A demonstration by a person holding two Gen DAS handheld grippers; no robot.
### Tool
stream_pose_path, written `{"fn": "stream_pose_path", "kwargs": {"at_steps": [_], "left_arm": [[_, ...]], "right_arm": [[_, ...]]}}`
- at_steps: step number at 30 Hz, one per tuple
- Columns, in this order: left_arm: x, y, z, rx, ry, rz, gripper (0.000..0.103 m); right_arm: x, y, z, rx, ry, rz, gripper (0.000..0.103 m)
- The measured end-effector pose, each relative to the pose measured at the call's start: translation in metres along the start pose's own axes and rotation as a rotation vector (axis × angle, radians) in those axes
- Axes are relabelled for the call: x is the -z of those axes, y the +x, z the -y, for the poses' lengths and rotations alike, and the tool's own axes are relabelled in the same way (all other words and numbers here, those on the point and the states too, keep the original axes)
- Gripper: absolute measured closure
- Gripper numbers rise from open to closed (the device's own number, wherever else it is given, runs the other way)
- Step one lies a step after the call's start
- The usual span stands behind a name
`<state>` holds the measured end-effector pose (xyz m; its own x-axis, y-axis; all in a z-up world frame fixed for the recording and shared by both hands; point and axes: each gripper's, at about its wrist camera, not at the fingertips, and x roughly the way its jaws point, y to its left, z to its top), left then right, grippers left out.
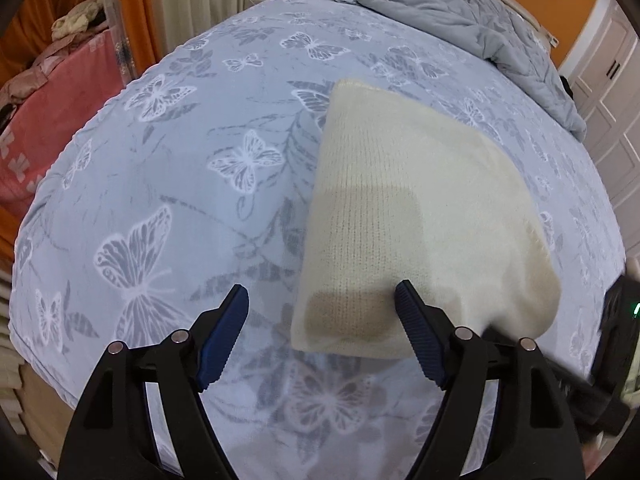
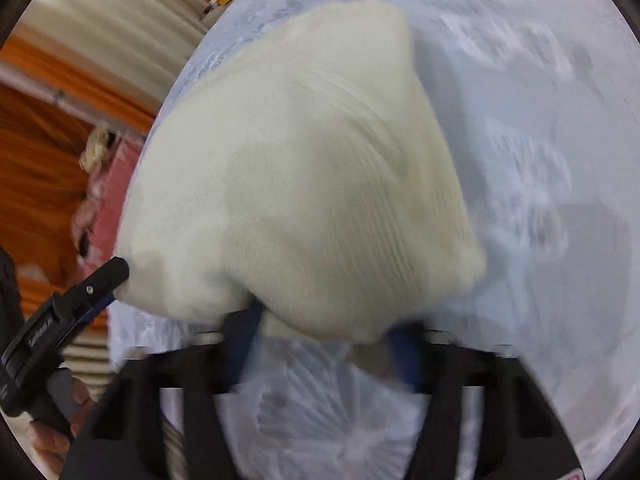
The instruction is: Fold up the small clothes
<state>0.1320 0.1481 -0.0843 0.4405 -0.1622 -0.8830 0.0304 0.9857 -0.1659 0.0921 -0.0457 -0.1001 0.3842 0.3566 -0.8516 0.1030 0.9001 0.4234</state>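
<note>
A cream knit garment (image 1: 400,208) lies folded on the blue butterfly bedsheet (image 1: 168,184). My left gripper (image 1: 320,304) stands open over the garment's near left corner, which sits between the fingers without either pad pressing it. In the right wrist view one of its fingers (image 2: 110,274) touches that corner. My right gripper (image 2: 320,324) is blurred. The garment (image 2: 304,184) drapes over and hides its fingertips, and its near edge is bunched between the blue pads and lifted off the sheet (image 2: 540,80). The right tool's black body (image 1: 616,320) shows at the left view's right edge.
A crumpled grey quilt (image 1: 472,28) covers the bed's far right. A pink blanket (image 1: 52,128) hangs past the left edge beside orange curtains. White cabinet doors (image 1: 612,92) stand at the right. A hand (image 2: 56,428) grips the left tool's handle.
</note>
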Motion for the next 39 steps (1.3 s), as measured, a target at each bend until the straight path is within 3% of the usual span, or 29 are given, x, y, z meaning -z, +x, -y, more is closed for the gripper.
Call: {"fn": "stream_pose_path", "kwargs": {"at_steps": [4,8,12,14,16,21,28,32,34,36,39], "left_arm": [[-0.002,0.001,0.007,0.008,0.035,0.011,0.026],[0.003,0.012,0.015,0.002,0.048,-0.015,0.024],[0.013,0.010,0.014,-0.005,0.045,-0.011,0.024],[0.016,0.002,0.010,0.008,0.031,-0.013,0.024],[0.020,-0.010,0.008,0.017,0.021,-0.002,0.025],[0.043,-0.041,0.010,0.017,0.023,0.027,0.025],[0.083,-0.074,0.032,0.010,0.073,0.059,0.012],[0.102,-0.075,0.041,-0.007,0.132,0.053,0.011],[0.102,-0.068,0.039,-0.020,0.143,0.044,0.011],[0.092,-0.052,0.036,-0.068,0.156,0.031,0.013],[0.066,-0.031,0.019,-0.075,0.096,0.006,0.022]], "right_arm": [[-0.016,-0.031,-0.026,0.113,-0.198,0.087,0.083],[-0.002,0.026,-0.004,0.210,-0.195,-0.099,0.074],[0.009,0.002,0.001,0.195,-0.082,-0.043,0.067],[0.022,-0.023,0.007,0.143,0.021,0.011,0.065],[0.035,-0.044,0.008,0.131,0.064,0.055,0.056],[0.057,-0.092,0.008,0.156,0.077,0.143,0.046],[0.102,-0.145,0.012,0.208,0.039,0.264,0.026],[0.105,-0.127,0.016,0.194,-0.041,0.213,0.028],[0.096,-0.109,0.019,0.185,-0.074,0.170,0.042],[0.079,-0.084,0.023,0.157,-0.067,0.098,0.049],[0.059,-0.056,0.030,0.131,-0.020,0.046,0.049]]}}
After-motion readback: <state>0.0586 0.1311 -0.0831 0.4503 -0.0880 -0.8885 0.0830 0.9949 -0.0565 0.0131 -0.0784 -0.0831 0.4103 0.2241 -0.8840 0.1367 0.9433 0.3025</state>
